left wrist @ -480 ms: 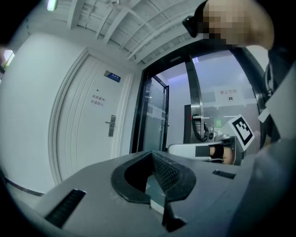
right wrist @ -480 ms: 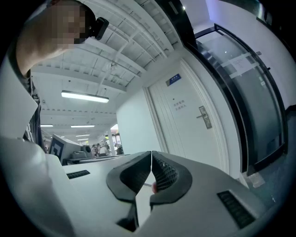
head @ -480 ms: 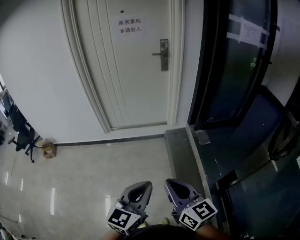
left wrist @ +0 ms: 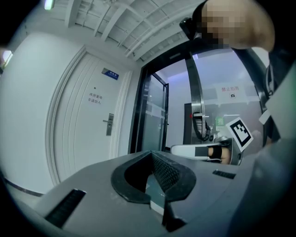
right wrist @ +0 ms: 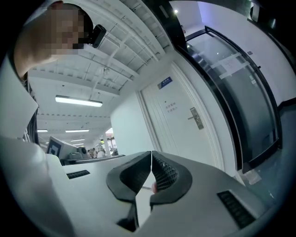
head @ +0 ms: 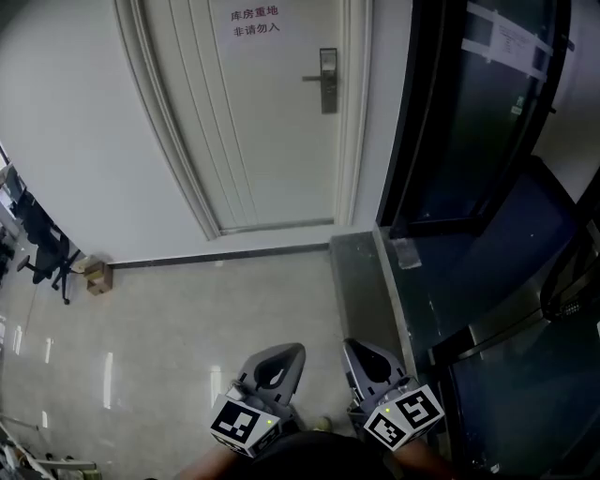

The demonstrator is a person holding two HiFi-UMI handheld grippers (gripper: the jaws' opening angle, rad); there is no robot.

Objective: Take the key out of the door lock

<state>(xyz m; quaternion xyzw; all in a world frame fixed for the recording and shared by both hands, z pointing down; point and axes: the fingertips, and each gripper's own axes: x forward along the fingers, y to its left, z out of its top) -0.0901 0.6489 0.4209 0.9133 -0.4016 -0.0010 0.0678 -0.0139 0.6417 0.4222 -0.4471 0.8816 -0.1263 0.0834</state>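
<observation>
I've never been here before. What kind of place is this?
Likely an office hallway: a white door with a paper notice, tall glass doors beside it, and an office chair off left.

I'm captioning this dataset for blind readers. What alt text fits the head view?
The left gripper and right gripper, both closed, point from the bottom edge toward a white door across a glossy floor. The door carries a lever handle with lock plate and a paper notice; dark glass doors stand beside it.
</observation>
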